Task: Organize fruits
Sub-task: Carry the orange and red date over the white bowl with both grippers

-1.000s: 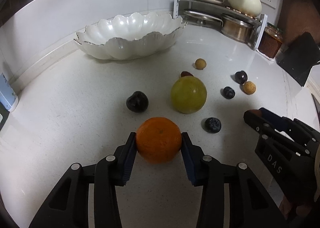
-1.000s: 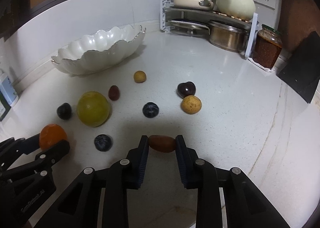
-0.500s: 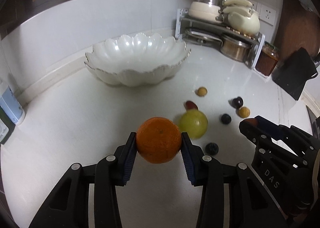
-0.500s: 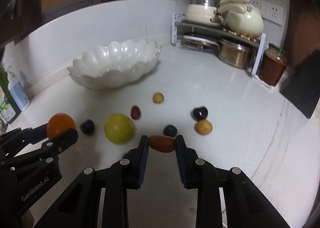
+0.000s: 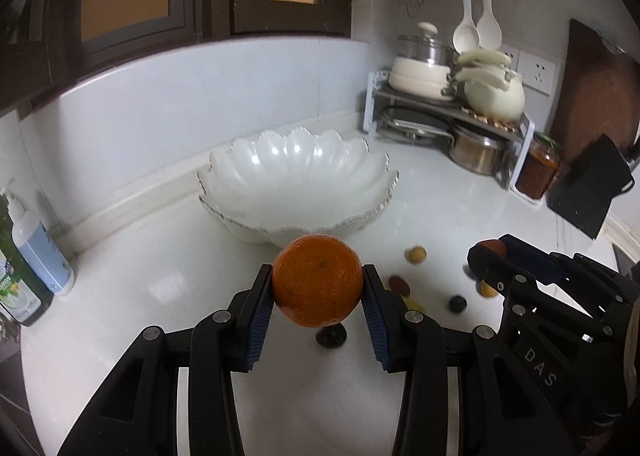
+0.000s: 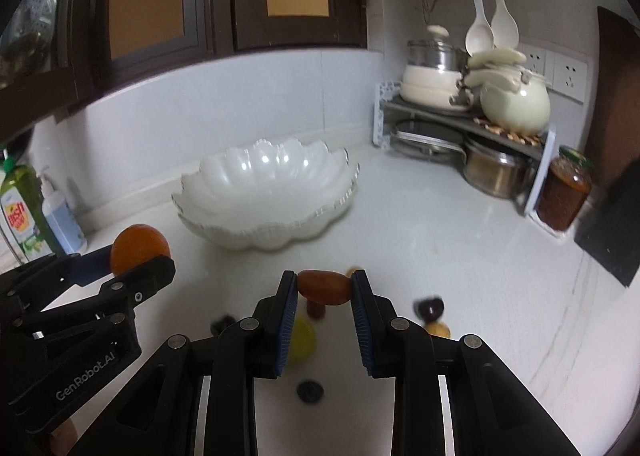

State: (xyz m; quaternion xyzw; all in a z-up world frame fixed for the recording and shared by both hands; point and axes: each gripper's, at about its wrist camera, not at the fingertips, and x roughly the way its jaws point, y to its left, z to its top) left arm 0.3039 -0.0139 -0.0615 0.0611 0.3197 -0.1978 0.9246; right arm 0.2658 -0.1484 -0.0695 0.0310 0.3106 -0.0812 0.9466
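Left wrist: orange between fingers

Left gripper jaws clamp orange above counter, white scalloped bowl beyond

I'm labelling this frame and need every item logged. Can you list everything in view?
orange: 1, orange, in left gripper
brown fruit: 1, brown, in right gripper
loose fruits: several, dark, yellow, tan, on counter
bowl: 1, white, scalloped, on counter, nothing visible inside
counter: 1, white
bottles: 2, green and pale blue, left by wall
rack with pots: 1, back corner
jar: 1, reddish contents, beside rack
left gripper: black, blue pads
right gripper: black, blue pads
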